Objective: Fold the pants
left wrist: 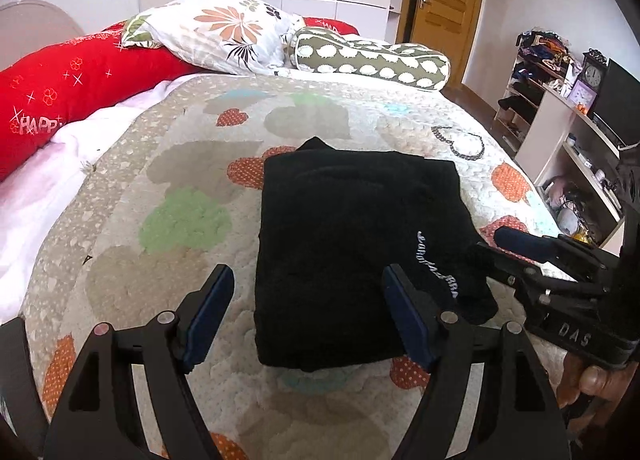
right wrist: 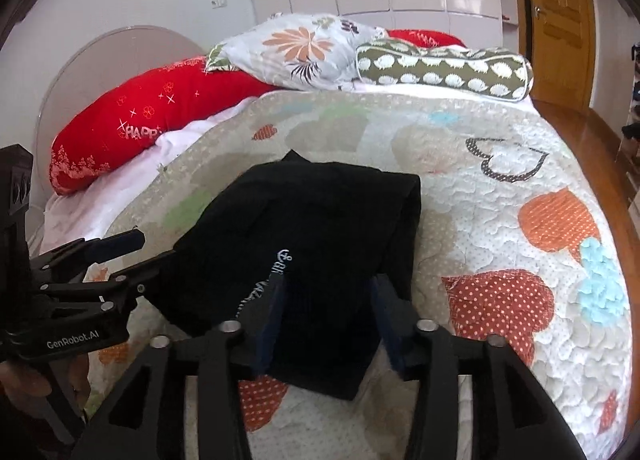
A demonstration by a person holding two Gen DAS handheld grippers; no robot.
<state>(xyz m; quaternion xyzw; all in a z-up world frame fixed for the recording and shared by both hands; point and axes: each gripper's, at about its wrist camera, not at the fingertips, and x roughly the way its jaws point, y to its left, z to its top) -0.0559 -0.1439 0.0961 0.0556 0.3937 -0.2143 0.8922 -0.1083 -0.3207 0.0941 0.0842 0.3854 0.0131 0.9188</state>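
Note:
Black pants (left wrist: 352, 228) lie folded into a thick rectangle on the quilted bed; white lettering runs near the right edge. They also show in the right wrist view (right wrist: 312, 244). My left gripper (left wrist: 308, 308) is open, its fingers astride the near left corner of the bundle, holding nothing. My right gripper (right wrist: 328, 308) is open, with the near edge of the pants between its fingers but not pinched. In the left wrist view the right gripper (left wrist: 516, 248) reaches in from the right at the pants' lettered corner.
The patchwork heart quilt (left wrist: 168, 196) covers the bed. A red pillow (left wrist: 68, 88), a floral pillow (left wrist: 224, 32) and a green bolster (left wrist: 368, 60) lie at the head. Shelves with clutter (left wrist: 560, 108) stand to the right; a wooden door (left wrist: 444, 4) is beyond.

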